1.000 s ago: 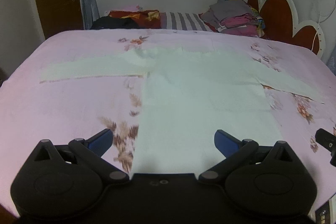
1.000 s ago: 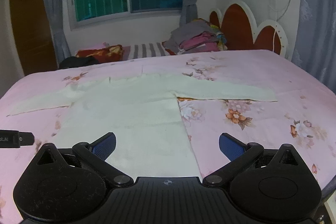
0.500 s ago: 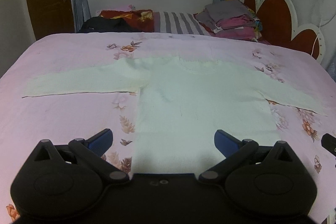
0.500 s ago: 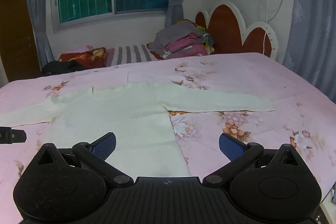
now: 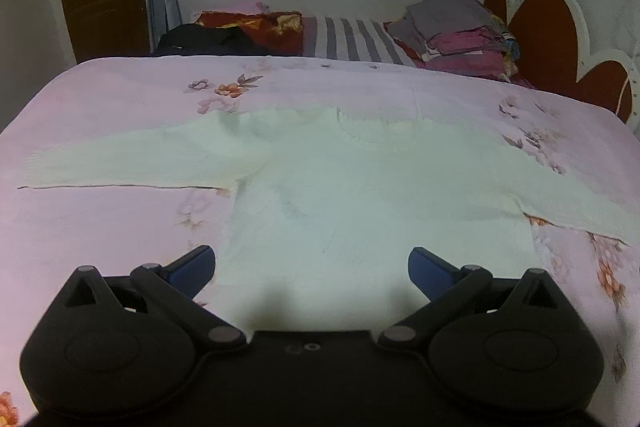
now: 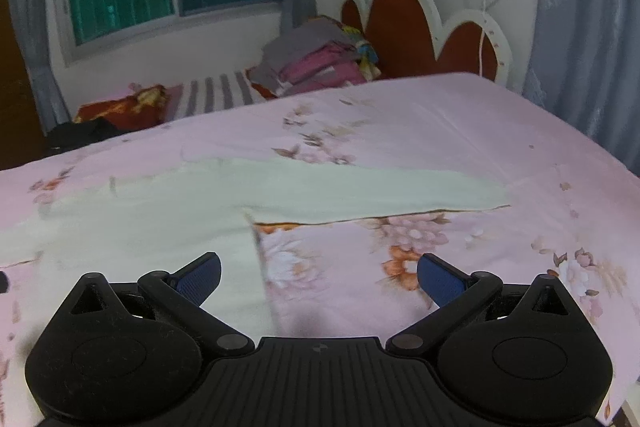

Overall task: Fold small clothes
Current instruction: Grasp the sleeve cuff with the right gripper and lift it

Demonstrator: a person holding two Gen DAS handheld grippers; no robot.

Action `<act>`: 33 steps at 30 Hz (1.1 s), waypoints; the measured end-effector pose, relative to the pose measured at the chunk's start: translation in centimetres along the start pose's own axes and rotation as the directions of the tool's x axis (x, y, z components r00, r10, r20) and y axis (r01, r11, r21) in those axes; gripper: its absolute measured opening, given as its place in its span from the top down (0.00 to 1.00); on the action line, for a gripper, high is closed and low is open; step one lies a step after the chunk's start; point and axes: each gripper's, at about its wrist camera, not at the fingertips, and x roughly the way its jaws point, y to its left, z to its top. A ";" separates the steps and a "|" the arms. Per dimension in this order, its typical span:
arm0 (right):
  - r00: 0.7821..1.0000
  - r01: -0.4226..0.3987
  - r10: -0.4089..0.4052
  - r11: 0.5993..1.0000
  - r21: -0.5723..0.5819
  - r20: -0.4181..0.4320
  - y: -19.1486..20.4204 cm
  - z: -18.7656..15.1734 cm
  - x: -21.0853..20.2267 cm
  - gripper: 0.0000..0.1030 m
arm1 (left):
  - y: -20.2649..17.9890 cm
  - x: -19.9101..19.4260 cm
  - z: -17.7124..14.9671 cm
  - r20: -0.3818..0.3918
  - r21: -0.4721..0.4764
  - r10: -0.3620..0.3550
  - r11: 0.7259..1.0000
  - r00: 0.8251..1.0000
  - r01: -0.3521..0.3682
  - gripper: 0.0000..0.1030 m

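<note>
A pale long-sleeved top (image 5: 360,187) lies flat on the pink floral bedsheet (image 5: 120,227), both sleeves spread sideways. My left gripper (image 5: 312,267) hovers open over the lower body of the top, nothing between its blue pads. In the right wrist view the same top (image 6: 160,223) shows its right sleeve (image 6: 380,195) stretched toward the right. My right gripper (image 6: 319,277) is open above the top's right side edge, below the armpit, holding nothing.
A stack of folded clothes (image 5: 460,35) sits at the far side by the red and white headboard (image 5: 560,27). A striped pillow (image 5: 352,39), a red floral cloth (image 5: 256,23) and a black item (image 5: 200,39) lie along the back. Curtains (image 6: 592,47) hang at right.
Both grippers have swung and tilted: the left view now takes in the whole top from farther back, and the right view has turned right toward the right sleeve. Both stay open.
</note>
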 end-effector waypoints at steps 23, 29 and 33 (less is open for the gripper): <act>0.968 0.205 -0.137 0.917 0.343 -0.212 -19.1 2.8 19.4 0.27 | -7.2 9.9 2.7 -0.066 0.123 0.111 0.987 0.992 -0.103 0.11; 0.966 0.246 -0.197 0.892 0.379 -0.165 -21.2 4.1 21.2 0.57 | -6.7 10.7 2.9 -0.107 0.129 0.139 0.984 0.984 -0.125 0.18; 0.970 0.239 -0.197 0.875 0.421 -0.142 -22.6 4.2 21.2 0.92 | -6.2 10.9 3.0 -0.124 0.125 0.137 0.985 0.983 -0.121 0.25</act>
